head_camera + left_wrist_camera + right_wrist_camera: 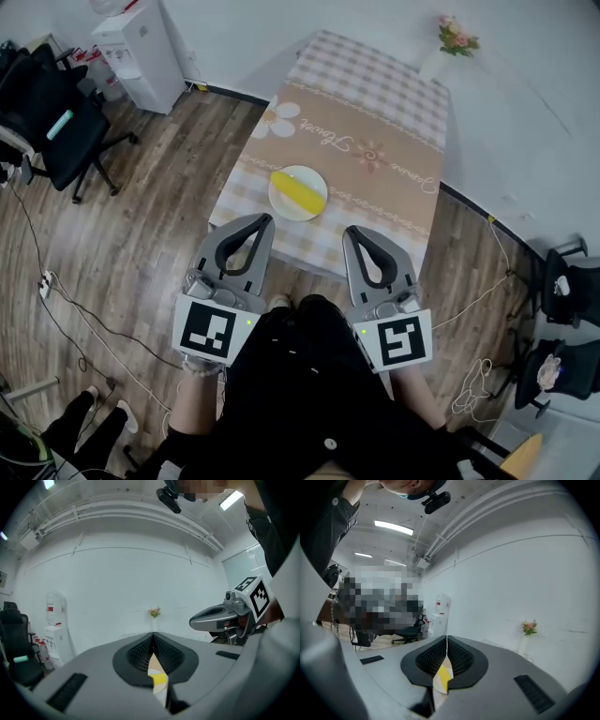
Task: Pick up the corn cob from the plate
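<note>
A yellow corn cob (300,192) lies across a white plate (289,208) near the front edge of the checked table (375,122). My left gripper (258,221) and right gripper (354,232) are held side by side short of the table, tips pointing at the plate, both shut and empty. In the left gripper view, the left gripper (153,637) has its jaw tips touching, and the corn cob (159,679) shows through the slit below them. The right gripper (447,641) view shows the corn cob (443,677) the same way.
A vase of flowers (457,39) stands at the table's far corner. A water dispenser (136,52) and a black office chair (56,122) are to the left, more chairs (562,281) to the right. Cables (75,319) trail over the wooden floor.
</note>
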`<state>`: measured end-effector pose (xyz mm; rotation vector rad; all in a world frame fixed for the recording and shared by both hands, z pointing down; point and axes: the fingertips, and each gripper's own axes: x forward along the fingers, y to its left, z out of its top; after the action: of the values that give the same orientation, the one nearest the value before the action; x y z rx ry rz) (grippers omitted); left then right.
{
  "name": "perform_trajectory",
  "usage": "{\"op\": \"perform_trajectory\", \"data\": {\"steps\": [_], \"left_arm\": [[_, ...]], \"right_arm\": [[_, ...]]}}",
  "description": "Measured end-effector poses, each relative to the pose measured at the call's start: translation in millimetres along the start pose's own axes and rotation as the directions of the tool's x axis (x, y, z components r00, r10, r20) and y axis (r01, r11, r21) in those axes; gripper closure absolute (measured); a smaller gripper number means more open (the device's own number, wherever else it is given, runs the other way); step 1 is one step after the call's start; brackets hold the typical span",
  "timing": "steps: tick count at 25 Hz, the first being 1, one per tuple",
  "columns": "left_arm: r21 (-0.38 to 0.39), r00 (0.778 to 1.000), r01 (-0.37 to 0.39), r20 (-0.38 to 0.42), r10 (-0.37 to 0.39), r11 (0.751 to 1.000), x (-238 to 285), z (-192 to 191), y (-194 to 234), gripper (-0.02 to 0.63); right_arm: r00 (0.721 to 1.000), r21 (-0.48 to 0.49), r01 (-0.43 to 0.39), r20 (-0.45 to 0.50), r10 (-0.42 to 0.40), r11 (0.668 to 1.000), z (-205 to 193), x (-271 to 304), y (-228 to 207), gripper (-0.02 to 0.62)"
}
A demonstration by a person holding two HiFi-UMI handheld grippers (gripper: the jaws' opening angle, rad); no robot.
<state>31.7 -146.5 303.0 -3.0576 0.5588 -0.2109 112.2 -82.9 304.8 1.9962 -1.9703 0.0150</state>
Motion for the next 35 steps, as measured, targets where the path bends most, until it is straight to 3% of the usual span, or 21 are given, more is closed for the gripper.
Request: {"op": "perform_trajectory", "data": {"steps": [7, 17, 29, 35], "left_arm": [[-0.023, 0.998, -0.07, -0.004, 0.07, 0.997, -1.4, -2.4, 16.8, 0.592], [-0.049, 0.983, -0.181, -0.034, 0.18, 0.982, -2.0, -8.6, 30.1, 0.592], [-0.085, 0.955, -0.295, -0.066, 0.29, 0.952, -6.1, -21.1, 41.3, 0.592], [-0.087, 0.943, -0.329, -0.084, 0.323, 0.94, -5.1, -29.8, 44.6, 0.592]], "right_arm": [[0.998, -0.03, -0.056, 0.013, 0.056, 0.998, 5.9, 16.2, -0.5, 0.552], [0.98, -0.048, -0.192, -0.059, 0.189, 0.98, -8.2, 50.5, 0.4, 0.552], [0.953, -0.058, -0.289, -0.108, 0.282, 0.955, -44.7, 99.2, 1.7, 0.552], [0.927, -0.038, -0.339, -0.185, 0.327, 0.94, -74.5, 127.5, 2.3, 0.551]]}}
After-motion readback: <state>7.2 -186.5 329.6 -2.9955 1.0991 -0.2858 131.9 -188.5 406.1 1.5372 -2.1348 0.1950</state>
